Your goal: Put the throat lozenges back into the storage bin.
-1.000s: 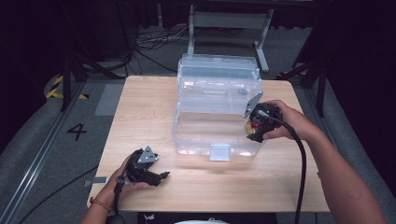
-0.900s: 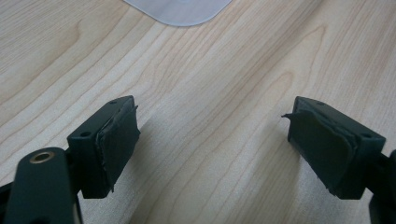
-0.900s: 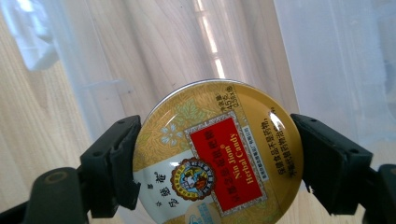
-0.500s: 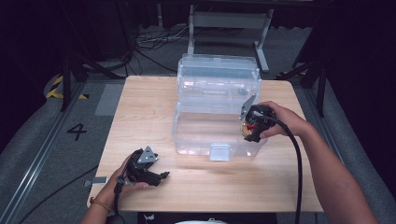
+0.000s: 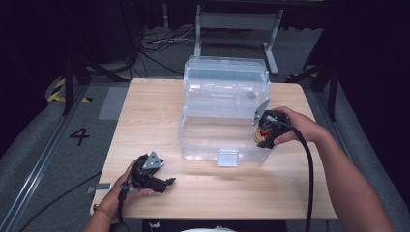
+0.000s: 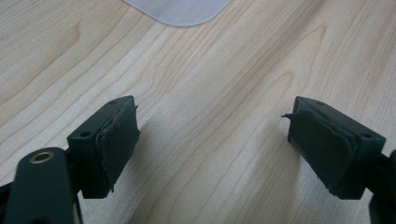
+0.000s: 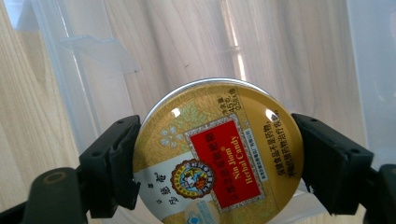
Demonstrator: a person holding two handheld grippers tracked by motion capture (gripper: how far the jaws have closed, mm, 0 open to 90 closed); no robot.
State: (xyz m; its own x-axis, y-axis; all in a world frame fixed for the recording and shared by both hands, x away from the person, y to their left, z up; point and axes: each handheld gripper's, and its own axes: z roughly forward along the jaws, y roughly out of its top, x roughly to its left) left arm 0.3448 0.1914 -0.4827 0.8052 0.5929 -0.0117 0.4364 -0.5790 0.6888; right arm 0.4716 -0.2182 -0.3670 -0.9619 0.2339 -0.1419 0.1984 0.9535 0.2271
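We count two tongs, left (image 5: 170,182) and right (image 5: 261,138), one candy tin (image 7: 218,151), one clear bin (image 5: 225,113), one worktop (image 5: 154,111).

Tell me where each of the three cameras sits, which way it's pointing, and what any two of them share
High view: above the person's side, facing forward and down on the table; both forearms show.
Left gripper view: rides the left gripper, facing bare tabletop; its open jaws show.
Right gripper view: rides the right gripper, facing into the clear box; its jaws clamp a round tin.
Shared: high and right gripper views both show the tin at the box.
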